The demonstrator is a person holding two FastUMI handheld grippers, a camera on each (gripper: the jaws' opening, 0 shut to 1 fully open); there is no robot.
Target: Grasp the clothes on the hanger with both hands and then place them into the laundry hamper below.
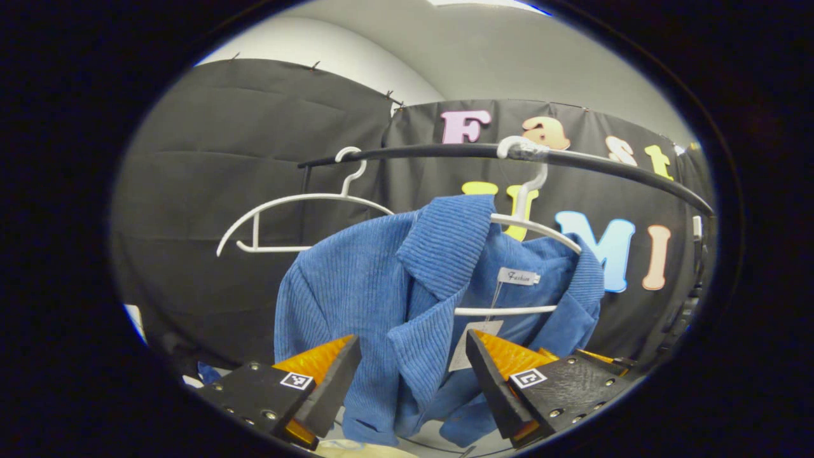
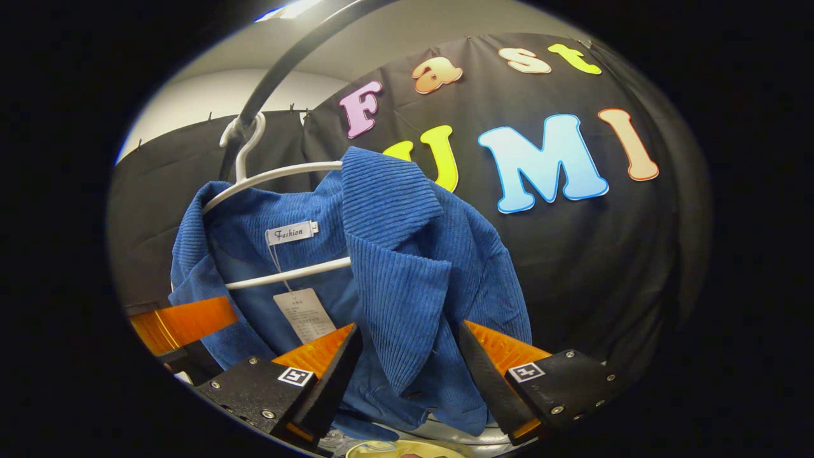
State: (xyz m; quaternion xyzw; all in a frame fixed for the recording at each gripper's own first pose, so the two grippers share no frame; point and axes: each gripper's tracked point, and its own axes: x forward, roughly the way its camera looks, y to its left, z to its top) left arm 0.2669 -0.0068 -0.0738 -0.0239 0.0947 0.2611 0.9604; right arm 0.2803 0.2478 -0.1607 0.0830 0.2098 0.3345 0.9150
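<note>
- Left gripper view: the blue corduroy jacket [image 1: 356, 299] hangs mid-frame on a white hanger [image 1: 528, 222] hooked over the black rail [image 1: 445, 151].
- The left gripper [image 1: 413, 375] is spread wide, with the jacket's lapel between its fingers but ungripped.
- In the right gripper view, the right gripper [image 2: 410, 362] likewise stands apart around the other lapel.
- An empty hanger [image 1: 286, 216] sits upper left.
- Judged step: approach done; next, both pairs must close on the cloth, then lift it off.
</note>
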